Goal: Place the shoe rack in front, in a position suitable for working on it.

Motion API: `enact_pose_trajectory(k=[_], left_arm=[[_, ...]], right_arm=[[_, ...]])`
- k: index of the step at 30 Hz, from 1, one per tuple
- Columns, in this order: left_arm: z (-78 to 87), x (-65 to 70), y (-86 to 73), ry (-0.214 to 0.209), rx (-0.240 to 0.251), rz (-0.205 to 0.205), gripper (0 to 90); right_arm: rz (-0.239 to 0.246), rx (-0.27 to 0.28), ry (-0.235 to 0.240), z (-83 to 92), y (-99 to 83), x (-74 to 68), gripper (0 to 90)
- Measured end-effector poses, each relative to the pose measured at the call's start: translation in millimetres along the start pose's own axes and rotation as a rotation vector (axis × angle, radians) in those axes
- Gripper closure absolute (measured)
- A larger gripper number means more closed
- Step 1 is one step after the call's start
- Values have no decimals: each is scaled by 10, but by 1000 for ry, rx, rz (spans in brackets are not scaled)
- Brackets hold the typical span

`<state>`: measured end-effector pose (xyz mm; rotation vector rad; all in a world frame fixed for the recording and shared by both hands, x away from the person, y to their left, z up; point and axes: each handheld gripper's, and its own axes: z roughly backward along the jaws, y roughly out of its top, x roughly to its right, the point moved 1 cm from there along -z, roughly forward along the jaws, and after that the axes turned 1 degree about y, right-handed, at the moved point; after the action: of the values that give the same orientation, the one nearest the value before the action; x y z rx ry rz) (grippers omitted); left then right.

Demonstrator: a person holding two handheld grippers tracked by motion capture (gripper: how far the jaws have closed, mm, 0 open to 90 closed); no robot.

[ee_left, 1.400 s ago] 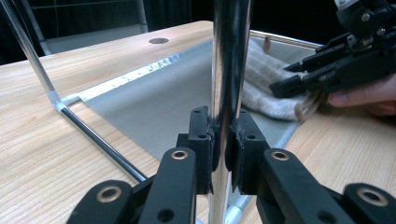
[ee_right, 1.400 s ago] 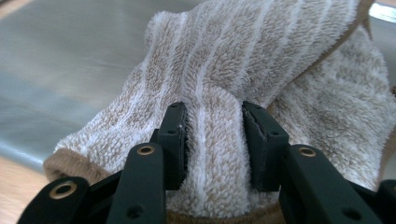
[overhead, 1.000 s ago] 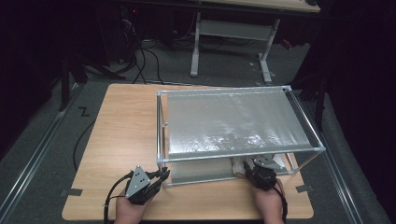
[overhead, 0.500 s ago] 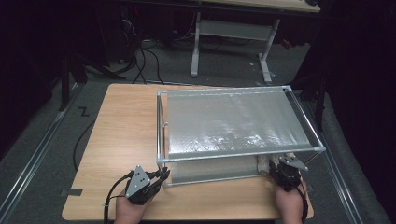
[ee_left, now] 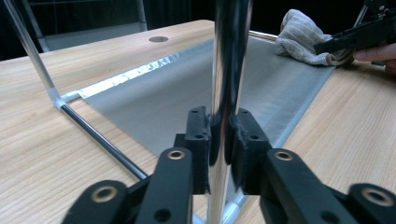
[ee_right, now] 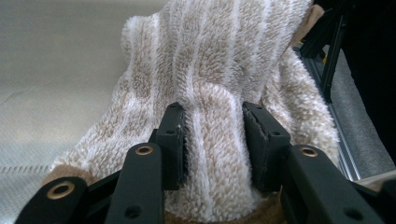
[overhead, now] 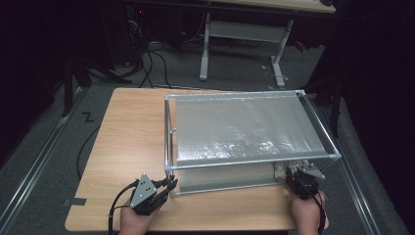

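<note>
Holding the metal frame [overhead: 169,139] steady looks like the left hand's job: the left gripper [ee_left: 223,140] sits at the frame's near left corner, its jaws set narrow around the upright chrome post [ee_left: 229,70], and they have just been opening a little, so the pads [ee_left: 198,140] stand right at the post and I cannot tell whether they press on it. At the frame's near right corner the right gripper [ee_right: 215,140] has a fluffy beige-and-white striped sock [ee_right: 219,70] pinched between its jaws, which are partly apart with a thick fold of the fabric bunched between the pads. From above, the sock [overhead: 281,169] lies on the frame's lower grey mesh shelf [overhead: 225,178], beneath the upper shelf [overhead: 244,127] and just in from the right front post, with the right gripper [overhead: 296,176] reaching in from the table's near edge. The step in hand seems to be taking the sock off, or setting it on, the lower shelf. Next, the right hand likely needs to keep low under the upper shelf and clear the right front post, while the left gripper keeps the frame from sliding on the wooden table [overhead: 127,132].
</note>
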<state>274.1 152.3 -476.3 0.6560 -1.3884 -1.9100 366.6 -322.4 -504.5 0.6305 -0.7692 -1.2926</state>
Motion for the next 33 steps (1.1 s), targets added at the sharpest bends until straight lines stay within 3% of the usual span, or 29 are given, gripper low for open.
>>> enact_pose_trajectory(k=[3,4,5,6,7,8,9,10,16,17,25,33], left_arm=[[72,-10,16,-3,22,7,719],[65,31,16,-11,52,57,716],[95,-9,19,2,21,-2,716],[86,27,18,-7,41,43,718],[104,-14,25,5,22,-10,723],[107,-14,29,5,24,-13,739],[95,28,29,-13,41,32,757],[104,-7,36,-3,24,-24,780],[97,-8,31,8,12,-34,803],[98,-10,28,8,12,-30,803],[99,-25,18,1,19,-29,802],[98,-29,19,-3,18,-31,802]], right_arm=[[15,-1,-4,-7,-6,-6,620],[16,-3,-6,-8,-5,-11,621],[15,-6,-10,-6,-5,-17,621],[5,-9,-9,-3,-7,-32,621],[8,-8,-14,-6,-8,-36,622],[13,-5,-13,-8,-8,-36,622],[16,-5,-17,-9,-8,-36,622],[14,-6,-17,-9,-8,-39,623],[21,-8,-10,-16,0,-77,632],[12,-11,-6,-11,1,-112,632],[80,0,46,-17,38,-372,633],[153,6,122,32,71,-787,634]])
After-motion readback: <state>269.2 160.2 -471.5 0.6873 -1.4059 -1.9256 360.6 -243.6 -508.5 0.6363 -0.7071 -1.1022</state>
